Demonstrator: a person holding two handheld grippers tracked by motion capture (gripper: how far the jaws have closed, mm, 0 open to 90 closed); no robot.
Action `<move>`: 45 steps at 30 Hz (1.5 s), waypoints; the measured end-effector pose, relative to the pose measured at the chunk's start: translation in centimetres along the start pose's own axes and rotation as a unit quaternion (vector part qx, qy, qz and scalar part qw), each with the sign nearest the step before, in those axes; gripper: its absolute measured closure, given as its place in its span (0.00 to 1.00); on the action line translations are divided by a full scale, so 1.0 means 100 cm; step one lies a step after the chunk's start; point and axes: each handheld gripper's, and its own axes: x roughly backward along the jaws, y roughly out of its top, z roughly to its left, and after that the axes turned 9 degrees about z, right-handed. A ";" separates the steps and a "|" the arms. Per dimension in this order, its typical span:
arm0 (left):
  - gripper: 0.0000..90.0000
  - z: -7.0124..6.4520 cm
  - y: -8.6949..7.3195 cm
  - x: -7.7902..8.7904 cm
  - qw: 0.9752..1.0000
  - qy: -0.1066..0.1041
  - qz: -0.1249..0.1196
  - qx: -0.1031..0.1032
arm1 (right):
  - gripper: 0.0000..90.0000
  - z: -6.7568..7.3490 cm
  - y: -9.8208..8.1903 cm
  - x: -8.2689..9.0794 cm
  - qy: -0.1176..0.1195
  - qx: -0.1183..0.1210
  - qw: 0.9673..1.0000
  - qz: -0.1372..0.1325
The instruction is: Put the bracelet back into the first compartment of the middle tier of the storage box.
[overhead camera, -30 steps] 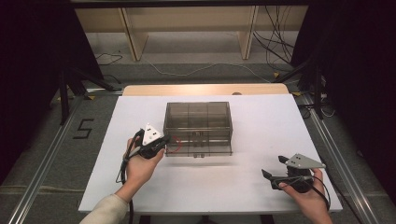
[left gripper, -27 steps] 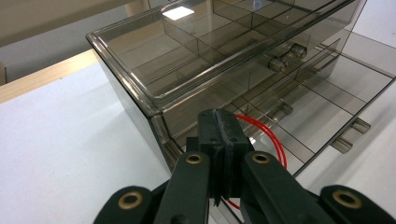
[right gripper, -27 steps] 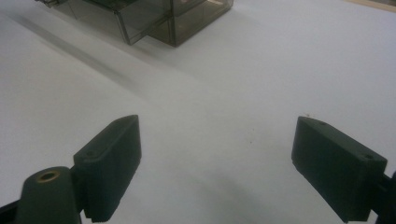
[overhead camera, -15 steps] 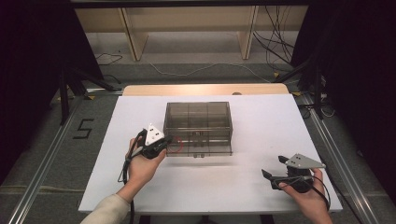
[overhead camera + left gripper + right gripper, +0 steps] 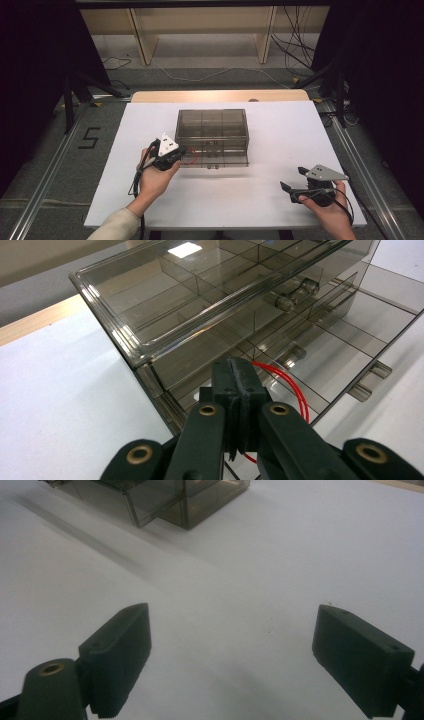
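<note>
High view: smoked clear plastic organiser box (image 5: 212, 132) w/ inner dividers sits mid-table on white tabletop (image 5: 280, 125); its lower tray juts out toward the person. Left gripper (image 5: 181, 155), held in left hand (image 5: 152, 177), is at the box's front-left corner. Right gripper (image 5: 292, 186), in right hand (image 5: 327, 212), rests near the table's front-right edge, well apart from the box.

Left gripper view: jaws pressed together on a thin red wire loop (image 5: 287, 385) that curves off to the right over the lower tray; gripper tip (image 5: 236, 370) is just beside the box corner (image 5: 150, 375); contact w/ box cannot be told.

Right gripper view: jaws wide apart, nothing between them, bare white surface below; box (image 5: 165, 495) at top, farther off.
</note>
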 end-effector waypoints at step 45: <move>1.00 -0.001 0.002 -0.013 1.000 0.011 0.000 -0.011 | 0.19 0.000 0.000 0.000 0.000 -0.003 1.000 0.005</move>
